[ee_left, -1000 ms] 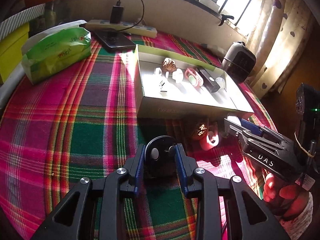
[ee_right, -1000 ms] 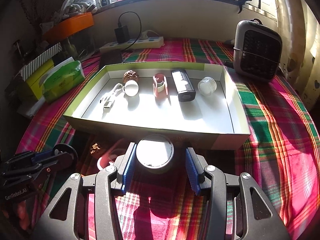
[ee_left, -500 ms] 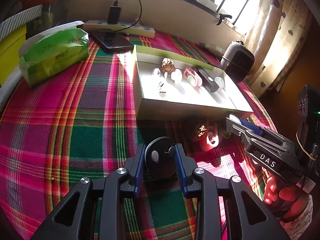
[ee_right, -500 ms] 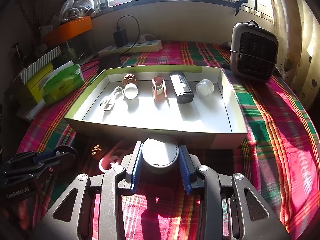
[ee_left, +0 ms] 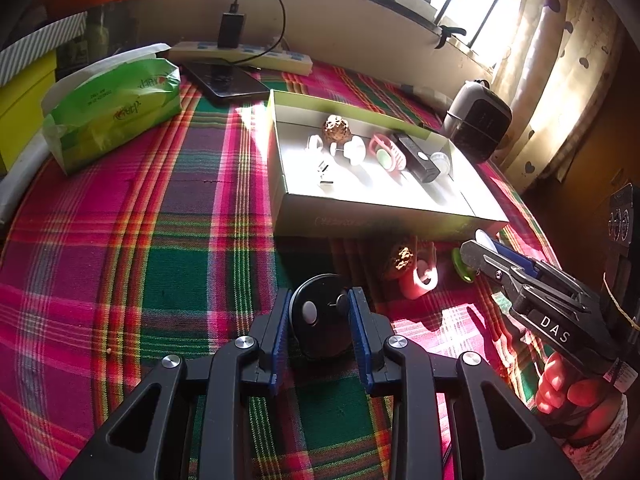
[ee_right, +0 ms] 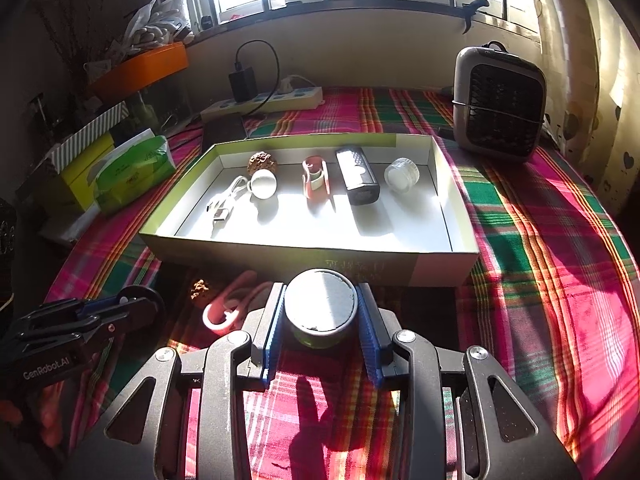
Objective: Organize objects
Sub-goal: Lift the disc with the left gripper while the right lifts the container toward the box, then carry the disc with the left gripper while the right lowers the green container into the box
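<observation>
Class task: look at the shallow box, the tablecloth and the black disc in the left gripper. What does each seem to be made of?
Box: likely cardboard, matte, with thin folded walls. Tablecloth: woven fabric, matte, plaid weave that creases. Black disc in the left gripper: probably hard plastic, smooth with a slight sheen.

Red-green plaid tablecloth [ee_right: 560,240], green-rimmed white box [ee_right: 452,184], black disc [ee_left: 320,316]

Both wrist cameras are sitting low over the worktop [ee_left: 120,240], looking forward toward the window. Both are sharing the open box [ee_left: 380,216] [ee_right: 280,246]. Each is catching the other gripper at its edge, probably alongside.
</observation>
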Available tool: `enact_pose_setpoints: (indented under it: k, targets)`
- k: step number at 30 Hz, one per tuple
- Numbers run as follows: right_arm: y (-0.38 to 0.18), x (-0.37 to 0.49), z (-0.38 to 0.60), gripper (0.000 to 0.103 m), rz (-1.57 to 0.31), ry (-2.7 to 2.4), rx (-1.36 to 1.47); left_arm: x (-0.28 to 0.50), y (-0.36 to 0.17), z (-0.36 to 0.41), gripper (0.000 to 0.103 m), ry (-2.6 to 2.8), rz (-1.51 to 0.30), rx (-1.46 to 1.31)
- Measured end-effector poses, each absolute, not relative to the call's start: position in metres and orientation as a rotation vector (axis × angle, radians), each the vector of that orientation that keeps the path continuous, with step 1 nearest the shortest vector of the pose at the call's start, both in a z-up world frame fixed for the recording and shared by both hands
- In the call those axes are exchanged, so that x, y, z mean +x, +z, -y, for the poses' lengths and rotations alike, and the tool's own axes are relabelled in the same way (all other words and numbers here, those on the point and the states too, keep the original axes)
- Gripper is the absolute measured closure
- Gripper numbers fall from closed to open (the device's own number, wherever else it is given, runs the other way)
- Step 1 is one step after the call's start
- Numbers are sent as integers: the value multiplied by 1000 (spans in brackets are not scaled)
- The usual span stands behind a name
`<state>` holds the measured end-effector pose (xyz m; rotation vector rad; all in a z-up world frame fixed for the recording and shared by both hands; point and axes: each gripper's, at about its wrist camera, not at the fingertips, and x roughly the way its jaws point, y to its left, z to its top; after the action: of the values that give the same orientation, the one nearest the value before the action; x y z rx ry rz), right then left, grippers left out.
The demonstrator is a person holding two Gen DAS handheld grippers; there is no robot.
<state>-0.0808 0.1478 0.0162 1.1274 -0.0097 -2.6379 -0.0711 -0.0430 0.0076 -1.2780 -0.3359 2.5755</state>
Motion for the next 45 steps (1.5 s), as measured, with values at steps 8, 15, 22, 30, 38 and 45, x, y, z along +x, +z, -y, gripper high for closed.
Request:
enact_pose_setpoints:
  k: [8,15,22,30,38,45]
  targets:
    - [18,-78,-154,67,41,-2612,1127,-68,13,42,77,2577,329,-1250]
    - [28,-75,-151,67,47,-2585,1091,-69,24,39,77,2581,308,-1217]
    - [43,-81,-151,67,62,-2568,1050,-75,39,34,77,2589,289,-1167]
    - [51,-103,-144,67,58,-2542,1042,-93,49,32,77,2599,287,-1141]
    - [49,-130,-138,67,57,-2523,1065,-118,50,30,77,2618,262,-1148]
    - [40,-154,-130,67,40,-2495,1103,-137,44,24,77,2629,228,-1179]
